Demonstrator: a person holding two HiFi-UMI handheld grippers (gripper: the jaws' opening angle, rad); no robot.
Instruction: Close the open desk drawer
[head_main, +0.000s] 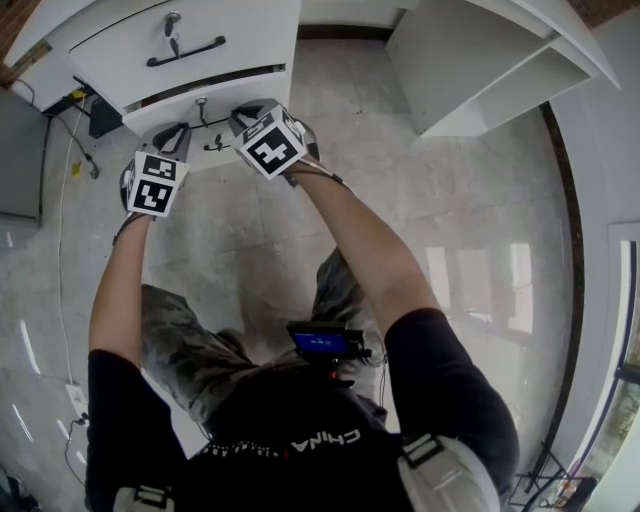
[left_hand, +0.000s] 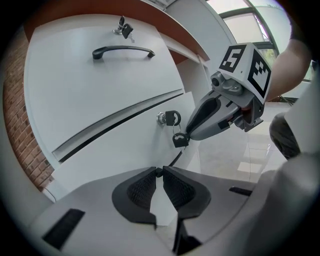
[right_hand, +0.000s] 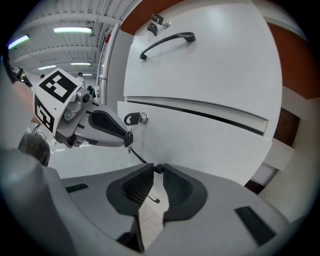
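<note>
The desk (head_main: 50, 60) stands at the far left of the head view. The task's thing is its lower drawer (left_hand: 110, 150), under the shut upper drawer (left_hand: 100, 85). The lower front appears to stand a little proud of the upper one, with a dark gap and a pale ledge along its top edge, so I judge it not yet fully home. Both grippers are set on this front, side by side, most likely to spread the push so the drawer runs in straight rather than skewing on its slides. The left gripper (left_hand: 159, 172) has its jaws drawn nearly together, the tips nipped on what looks like one end of the thin black drawer handle (right_hand: 141, 156), which curves away from the tips toward the other gripper. The right gripper (right_hand: 157, 170) is set the same way on the opposite end, jaws close and pinched on the bar. Nothing else lies between either pair of pads. Holding the handle by both ends probably gives a firm purchase near the middle of the front, below the lock (left_hand: 167, 118) with its hanging keys. The right gripper's body passes just beside those keys, and a knock there is the small risk. Both tools slope downward toward the front and the person's forearms (head_main: 350, 230) reach out long over the pale floor (head_main: 450, 200), a posture that suits pushing forward.
</note>
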